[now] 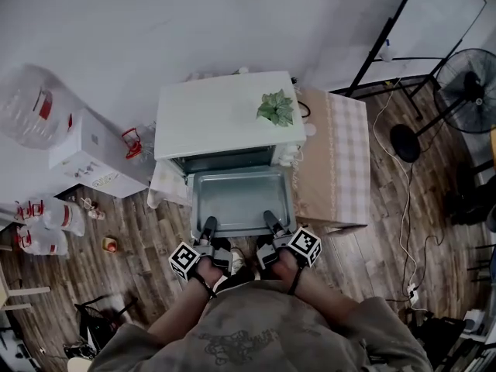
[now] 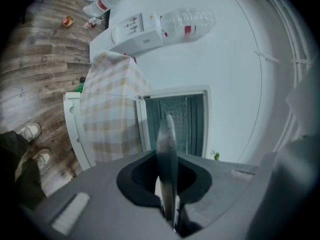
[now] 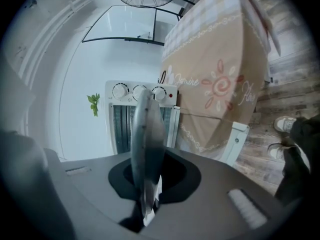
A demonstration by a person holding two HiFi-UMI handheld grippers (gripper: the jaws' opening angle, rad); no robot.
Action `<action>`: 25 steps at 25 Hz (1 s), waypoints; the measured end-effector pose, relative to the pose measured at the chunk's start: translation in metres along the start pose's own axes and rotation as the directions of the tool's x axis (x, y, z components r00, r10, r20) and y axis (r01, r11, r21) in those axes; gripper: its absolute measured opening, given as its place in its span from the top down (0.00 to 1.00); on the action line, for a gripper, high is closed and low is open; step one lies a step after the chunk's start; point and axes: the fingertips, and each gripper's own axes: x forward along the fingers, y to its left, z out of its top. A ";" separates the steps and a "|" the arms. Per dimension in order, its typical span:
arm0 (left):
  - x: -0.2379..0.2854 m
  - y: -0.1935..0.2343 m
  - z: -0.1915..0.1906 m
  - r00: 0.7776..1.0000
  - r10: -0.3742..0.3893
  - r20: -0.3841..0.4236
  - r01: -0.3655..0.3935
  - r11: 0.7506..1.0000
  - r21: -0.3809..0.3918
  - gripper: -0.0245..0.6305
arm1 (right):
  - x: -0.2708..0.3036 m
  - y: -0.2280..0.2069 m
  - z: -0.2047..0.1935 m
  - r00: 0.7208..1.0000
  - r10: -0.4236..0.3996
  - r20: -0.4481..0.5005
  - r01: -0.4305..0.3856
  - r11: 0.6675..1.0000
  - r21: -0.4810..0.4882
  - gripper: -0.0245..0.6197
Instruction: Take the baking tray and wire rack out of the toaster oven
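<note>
Over on the left, water bottles (image 1: 60,215) and a white box (image 1: 89,155) sit on the wood floor (image 1: 147,246), well apart from the work. Next comes the left gripper (image 1: 208,226). Its jaws are squeezed tight on the near rim of the baking tray (image 1: 240,198), close to the tray's left corner. The tray lies flat, straight ahead of both grippers, with its long side running from left to right. Its far edge is right at the mouth of the toaster oven (image 1: 225,115), so most of the tray looks to be out. The left gripper view shows thin bars inside the oven. I think they are the wire rack (image 2: 176,115), not yet touched. The right gripper (image 1: 270,220) is clamped tight on the same near rim, close to the right corner. Both hands are just as near to the tray, one at each end. So the pull should come from both at once, straight back toward the person, with the tray kept level so it does not tip. On the right, a stand under a checked cloth (image 1: 337,157) sits just beside the oven and very near the tray's right edge, so there is little room to swing that way. The left side has more open floor. The person's own body is close behind the grippers, so there is not much room to pull back. A fan (image 1: 469,91) stands far off to the right.
</note>
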 end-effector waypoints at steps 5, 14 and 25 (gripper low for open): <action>0.015 0.001 -0.038 0.993 0.019 -0.114 -0.018 1.000 0.007 0.94 | -0.030 -0.008 0.028 0.996 -0.023 0.081 0.022 1.000 0.016 0.91; 0.043 -0.001 -0.121 0.936 0.047 -0.349 -0.028 0.998 0.059 0.94 | -0.095 -0.027 0.081 0.965 -0.066 0.254 0.053 0.997 0.055 0.91; 0.060 -0.005 -0.229 0.816 0.064 -0.575 -0.005 0.995 0.104 0.94 | -0.180 -0.047 0.138 0.893 -0.110 0.436 0.076 0.993 0.096 0.90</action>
